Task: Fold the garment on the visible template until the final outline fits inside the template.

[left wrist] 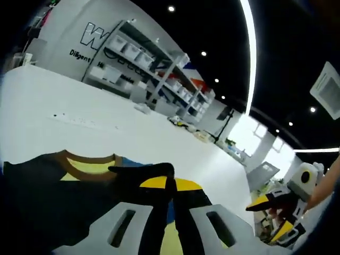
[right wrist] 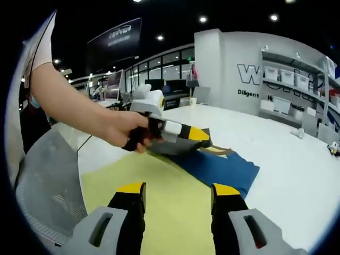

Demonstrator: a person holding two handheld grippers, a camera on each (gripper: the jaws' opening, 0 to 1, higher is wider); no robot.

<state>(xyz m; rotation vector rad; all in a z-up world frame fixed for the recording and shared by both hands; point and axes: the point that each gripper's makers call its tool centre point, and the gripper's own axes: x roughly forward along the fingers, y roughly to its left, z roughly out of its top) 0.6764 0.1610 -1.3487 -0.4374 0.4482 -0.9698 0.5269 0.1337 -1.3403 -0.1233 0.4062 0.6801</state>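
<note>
The blue garment (right wrist: 218,167) is stretched long across the yellow template (right wrist: 159,196), and its collar end is pinched in the closed left gripper (right wrist: 204,139). The right gripper (right wrist: 178,195) is held wide apart with nothing in it.

The garment (right wrist: 220,167) is soft matt cloth, dark blue with a tan ribbed collar. The template (right wrist: 159,196) looks like a smooth matt yellow sheet. The bench (right wrist: 287,154) is smooth white. The right claw (right wrist: 178,197) has matt black plastic fingers with yellow tips.
</note>
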